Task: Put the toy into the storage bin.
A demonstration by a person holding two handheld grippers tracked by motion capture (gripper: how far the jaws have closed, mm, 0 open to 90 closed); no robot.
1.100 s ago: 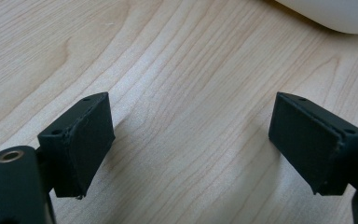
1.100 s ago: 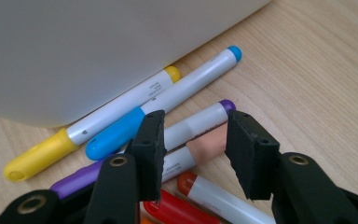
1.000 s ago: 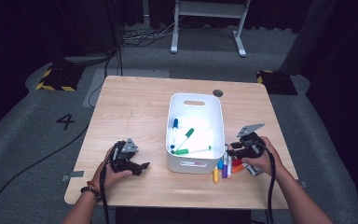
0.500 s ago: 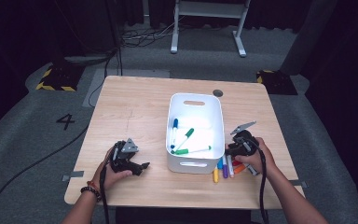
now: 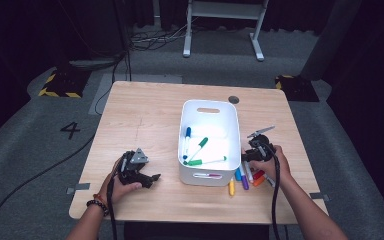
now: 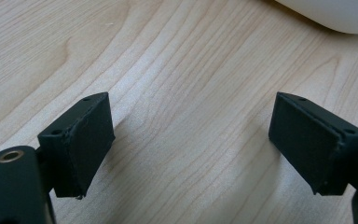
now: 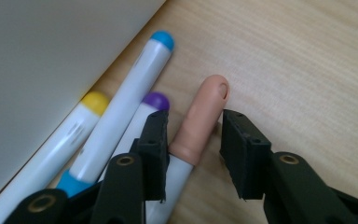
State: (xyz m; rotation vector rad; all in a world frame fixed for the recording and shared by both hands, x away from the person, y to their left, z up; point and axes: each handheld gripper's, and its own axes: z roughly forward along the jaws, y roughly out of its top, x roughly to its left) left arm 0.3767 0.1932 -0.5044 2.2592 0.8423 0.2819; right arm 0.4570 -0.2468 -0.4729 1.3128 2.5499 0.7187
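A white bin (image 5: 210, 107) in mid-table holds a blue marker (image 5: 186, 140) and two green ones (image 5: 198, 147). Several loose markers (image 5: 244, 181) lie on the wood by its right front corner. My right gripper (image 5: 252, 167) is down among them. In the right gripper view its jaws (image 7: 191, 140) have just been closing around a peach-capped marker (image 7: 200, 112). The left pad touches it and a sliver of wood shows at the right pad. Blue-capped (image 7: 161, 39), purple-capped (image 7: 154, 100) and yellow-capped (image 7: 93, 101) markers lie beside it along the bin wall (image 7: 51, 56). My left gripper (image 5: 150, 179) (image 6: 191, 140) rests open on bare wood.
The bin's rounded corner (image 6: 335, 14) shows ahead of the left jaws. A dark round disc (image 5: 234, 99) sits near the table's far edge. Cables trail off the near edge from both grippers. A white stand (image 5: 220, 10) is on the floor beyond the table.
My right gripper has moved left toward the bin and lower, down onto the loose markers. The left gripper has stayed put.
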